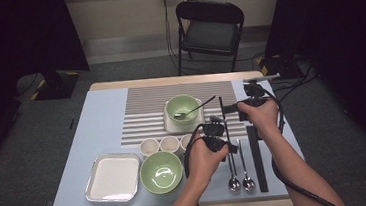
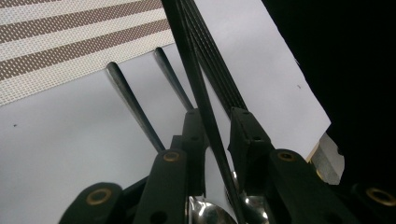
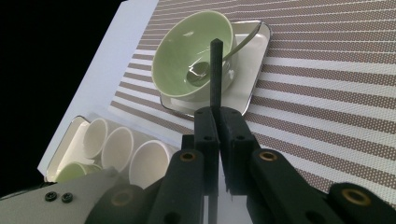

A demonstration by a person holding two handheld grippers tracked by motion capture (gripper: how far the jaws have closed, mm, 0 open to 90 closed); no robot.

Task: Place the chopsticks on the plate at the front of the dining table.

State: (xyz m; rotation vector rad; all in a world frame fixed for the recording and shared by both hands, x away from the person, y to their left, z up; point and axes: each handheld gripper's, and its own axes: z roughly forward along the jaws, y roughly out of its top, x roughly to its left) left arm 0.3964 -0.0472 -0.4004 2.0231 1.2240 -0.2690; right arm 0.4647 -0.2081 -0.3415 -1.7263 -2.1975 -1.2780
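Over the right side of the pale blue tabletop (image 1: 97, 120), a slim black chopstick (image 1: 224, 122) was up off the surface, with both claws on the same stick. The right claw (image 1: 225, 109) was clamped tight on it, and the stick rose straight out from between its pads in the right gripper view. The left claw (image 2: 219, 135) stood narrow around the stick lower down. One pad seemed to touch it, but a gap showed on the other side, so it did not look gripped there yet.

As for what looked done, a pale green bowl (image 1: 182, 107) sat on a white square plate (image 1: 170, 126) on the brown-and-white striped placemat (image 1: 146, 111), with a metal spoon (image 1: 192, 111) already in it.

More appeared to be left:
- The lifted chopstick had yet to be set down anywhere.
- The other black chopsticks (image 1: 258, 151) lay flat near the right edge.
- Two steel spoons with dark handles (image 1: 240, 178) lay just beside them.
- Three small white cups (image 1: 169, 144), a second green bowl (image 1: 161, 171) and a white metal-rimmed tray (image 1: 113, 177) waited along the near side.

The work seemed to be early to midway.
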